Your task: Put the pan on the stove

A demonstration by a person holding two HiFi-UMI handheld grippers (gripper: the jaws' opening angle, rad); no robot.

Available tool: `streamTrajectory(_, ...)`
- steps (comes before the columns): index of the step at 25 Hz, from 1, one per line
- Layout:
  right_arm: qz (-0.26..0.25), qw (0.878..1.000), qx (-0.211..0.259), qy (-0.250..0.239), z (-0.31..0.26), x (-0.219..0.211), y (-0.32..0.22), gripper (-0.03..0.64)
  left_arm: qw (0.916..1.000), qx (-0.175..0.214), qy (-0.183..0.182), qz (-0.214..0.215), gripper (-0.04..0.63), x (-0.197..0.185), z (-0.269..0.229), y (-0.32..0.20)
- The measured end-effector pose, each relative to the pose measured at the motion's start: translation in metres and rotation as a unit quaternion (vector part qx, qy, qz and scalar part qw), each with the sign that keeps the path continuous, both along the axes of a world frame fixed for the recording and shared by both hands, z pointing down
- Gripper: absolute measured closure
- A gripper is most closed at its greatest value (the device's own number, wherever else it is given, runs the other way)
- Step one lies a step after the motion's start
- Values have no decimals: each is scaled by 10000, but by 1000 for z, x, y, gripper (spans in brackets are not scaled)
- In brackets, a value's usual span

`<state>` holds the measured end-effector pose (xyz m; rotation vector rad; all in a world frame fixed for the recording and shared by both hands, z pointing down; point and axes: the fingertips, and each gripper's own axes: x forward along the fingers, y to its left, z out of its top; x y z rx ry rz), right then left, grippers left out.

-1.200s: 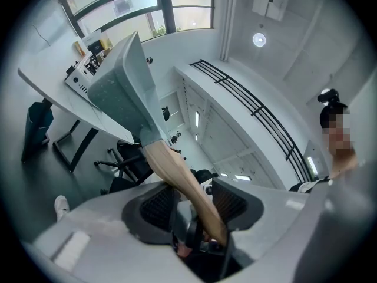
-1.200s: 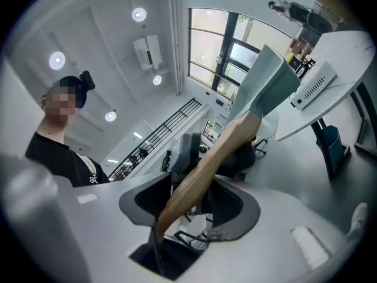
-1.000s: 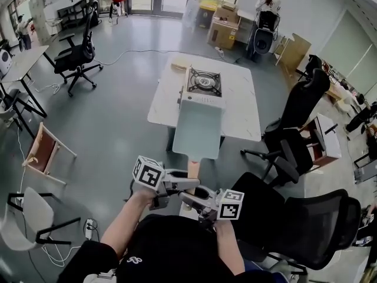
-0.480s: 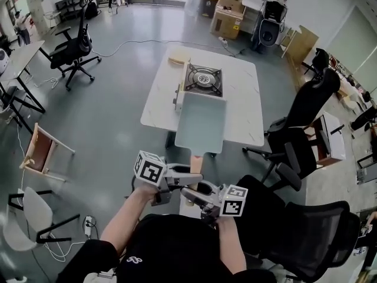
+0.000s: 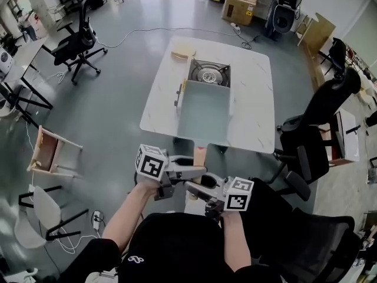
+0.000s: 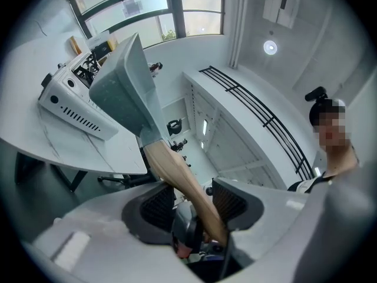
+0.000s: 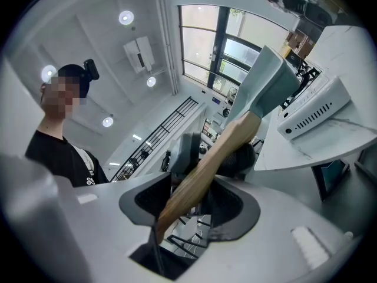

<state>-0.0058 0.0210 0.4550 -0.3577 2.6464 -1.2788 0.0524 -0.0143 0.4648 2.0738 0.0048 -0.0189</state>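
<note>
A square pale-green pan point(image 5: 205, 112) with a wooden handle point(image 5: 199, 155) hangs in the air over the near part of the white table point(image 5: 259, 117). Its far edge reaches the gas stove point(image 5: 210, 73) at the table's far side. Both grippers grip the handle close to my body. My left gripper point(image 5: 197, 171) is shut on the handle point(image 6: 182, 181), with the pan point(image 6: 126, 87) and stove point(image 6: 70, 102) ahead of it. My right gripper point(image 5: 194, 187) is shut on the handle point(image 7: 206, 164) just behind, below the pan point(image 7: 262, 81) and the stove point(image 7: 315, 108).
A pale wooden board point(image 5: 183, 50) lies at the table's far left corner. Black office chairs stand right of the table point(image 5: 318, 117) and far left point(image 5: 79, 40). A folded wooden chair point(image 5: 50, 152) leans at the left, and cardboard boxes point(image 5: 238, 5) stand at the back.
The pan has moved forward with both grippers, from in front of the table to over its near part. The table and stove have come closer.
</note>
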Motion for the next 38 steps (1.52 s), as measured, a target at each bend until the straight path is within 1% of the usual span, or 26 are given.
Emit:
streamTrajectory(7,-54,9999,-112,5,4,28,-53,417,10000,-2,-23,-25,387,27,9,-54)
streamTrajectory(14,-101,9997,-234,36,4,52,-102,417,9996,-221,35,-156,387,51,7,-103)
streamTrajectory(19,-190,9995,-237,47,4,68,-128,417,9996,-113,87,-250,387,65,8,-130)
streamTrajectory(22,-250,9994,-225,36,5,75,-139,417,9992,-207,29,-342,387,73,6,-142)
streamTrajectory(28,-334,9991,-271,-34,6,73,-153,417,9993,-128,-97,-351,387,69,13,-157)
streamTrajectory(34,-349,9987,-351,-74,8,66,-172,417,9990,-220,-123,-382,387,62,17,-175)
streamTrajectory(38,-340,9986,-407,-44,10,62,-190,417,9984,-374,-100,-422,387,59,15,-192)
